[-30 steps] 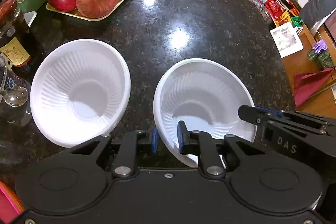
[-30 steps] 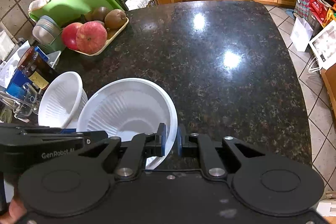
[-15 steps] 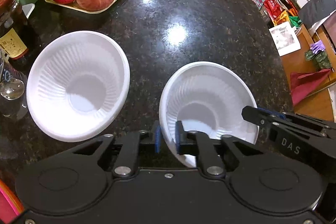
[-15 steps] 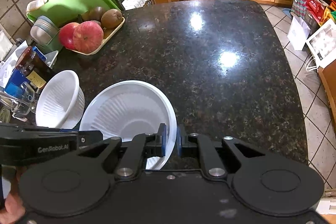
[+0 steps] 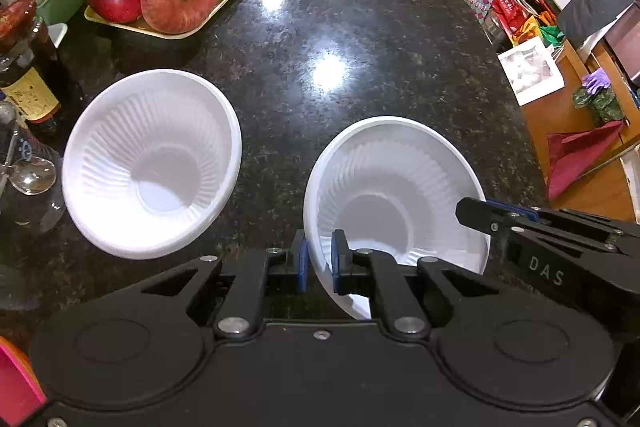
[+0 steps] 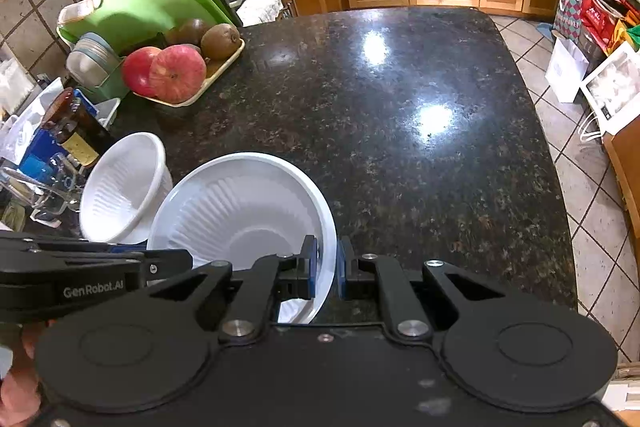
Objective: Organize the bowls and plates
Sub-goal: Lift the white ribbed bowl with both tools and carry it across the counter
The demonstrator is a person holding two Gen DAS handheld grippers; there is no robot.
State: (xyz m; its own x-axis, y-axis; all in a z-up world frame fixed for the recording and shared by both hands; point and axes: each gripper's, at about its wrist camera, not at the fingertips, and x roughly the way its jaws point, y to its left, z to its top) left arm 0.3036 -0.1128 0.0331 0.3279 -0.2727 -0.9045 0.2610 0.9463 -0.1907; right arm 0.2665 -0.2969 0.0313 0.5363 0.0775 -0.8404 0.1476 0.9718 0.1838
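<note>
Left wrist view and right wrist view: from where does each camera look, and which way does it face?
Left wrist: on the left gripper, facing down over the counter; shut on the nearer bowl; right gripper enters.
Right wrist: on the right gripper, facing down; shut on the opposite rim; left gripper and a hand show.
Shared: both bowls, far bowl, fruit tray.

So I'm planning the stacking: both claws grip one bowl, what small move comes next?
Probably lift the held bowl slightly: the left claw and right claw pinch opposite rims, and the free bowl sits open beside it for nesting.
</note>
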